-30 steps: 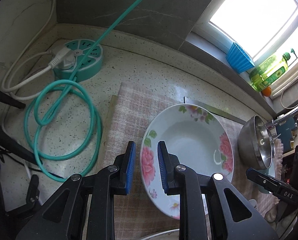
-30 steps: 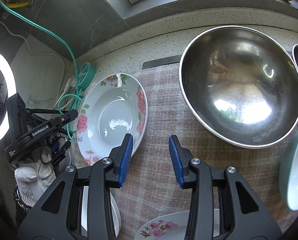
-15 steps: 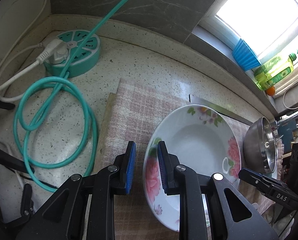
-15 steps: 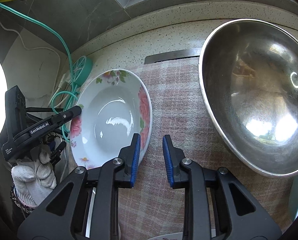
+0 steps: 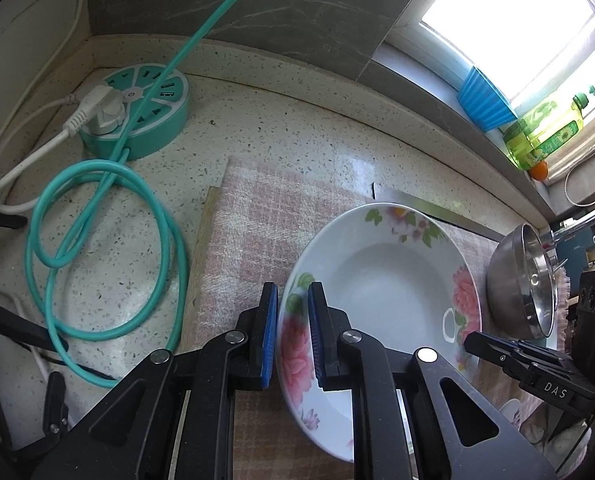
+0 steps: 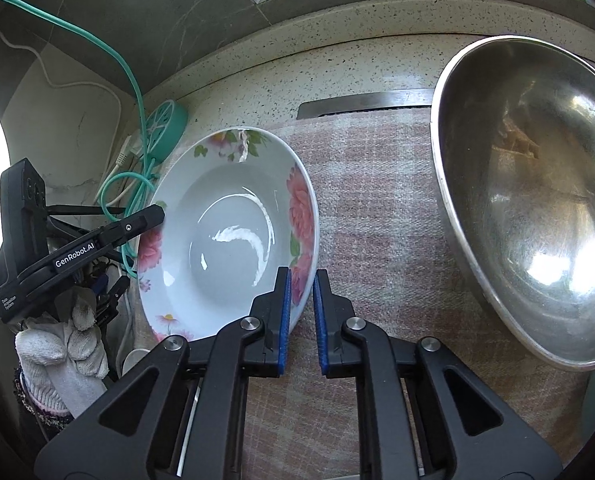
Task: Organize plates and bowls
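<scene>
A white deep plate with pink flowers (image 5: 389, 280) (image 6: 225, 232) sits at the left part of a pink checked cloth (image 5: 249, 232). My left gripper (image 5: 292, 320) has the plate's left rim between its blue pads, the jaws closing and pressing on it. My right gripper (image 6: 301, 308) has closed its jaws onto the right rim in the same way. A large steel bowl (image 6: 529, 216) lies on the cloth to the right, seen small in the left wrist view as the steel bowl (image 5: 525, 280). Whether the plate is off the cloth I cannot tell.
A round teal power strip (image 5: 145, 120) and looped teal cable (image 5: 109, 248) lie on the speckled counter to the left. A blue cup (image 5: 483, 100) and a yellow-green bottle (image 5: 545, 132) stand on the window sill. A white-gloved hand (image 6: 57, 356) holds the left tool.
The right gripper moved left and down to the plate's right rim and narrowed its jaws from wide to tight on it. The left jaws narrowed slightly on the left rim.
</scene>
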`<state>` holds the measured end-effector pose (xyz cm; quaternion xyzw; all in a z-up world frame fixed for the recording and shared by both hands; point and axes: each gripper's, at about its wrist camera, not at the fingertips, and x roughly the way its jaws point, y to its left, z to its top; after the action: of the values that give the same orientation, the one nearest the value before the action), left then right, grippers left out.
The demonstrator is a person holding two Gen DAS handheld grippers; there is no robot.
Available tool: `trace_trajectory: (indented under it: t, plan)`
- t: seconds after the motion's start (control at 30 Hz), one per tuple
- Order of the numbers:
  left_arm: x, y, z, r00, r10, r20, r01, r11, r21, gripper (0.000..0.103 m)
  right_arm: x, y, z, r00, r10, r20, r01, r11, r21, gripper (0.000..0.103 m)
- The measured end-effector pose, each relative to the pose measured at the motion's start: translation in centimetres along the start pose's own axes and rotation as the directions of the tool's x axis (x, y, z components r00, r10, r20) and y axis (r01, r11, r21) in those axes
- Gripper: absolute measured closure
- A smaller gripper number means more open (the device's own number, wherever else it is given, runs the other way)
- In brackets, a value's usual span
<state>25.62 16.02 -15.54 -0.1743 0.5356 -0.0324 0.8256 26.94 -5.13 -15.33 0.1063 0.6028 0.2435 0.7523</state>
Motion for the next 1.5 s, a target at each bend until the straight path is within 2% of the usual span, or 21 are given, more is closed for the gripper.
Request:
trace_trajectory:
  t: [0.27, 0.8, 1.13, 1.5]
  plan:
    - [-0.4, 0.1, -0.5, 1.000, 0.013, 0.005, -0.013, 1.000, -0.026, 0.089, -0.5, 0.0, -0.1, 1.000, -0.001, -0.006, 0.001, 1.000, 0.005, 0.092]
    - [-3.4, -1.7, -2.7, 0.999, -0.024, 0.039, 0.025, 0.999, -0.028, 0.089, -3.9, -0.6, -1.8, 1.000, 0.017, 0.012, -0.017, 1.000, -0.020, 0.092]
    - [-5.6, -3.9, -5.8, 0.995, -0.069, 0.075, 0.073, 0.996, -0.043, 0.089, -7.2, -1.4, -4.3, 0.999, 0.026, 0.024, -0.025, 0.999, -0.047, 0.092]
    - [-7.2, -7.2, -9.6, 0.992, -0.090, 0.089, 0.094, 0.995, -0.040, 0.089, -10.4, -3.4, -7.7, 0.999, 0.030, 0.020, -0.029, 0.997, -0.066, 0.092]
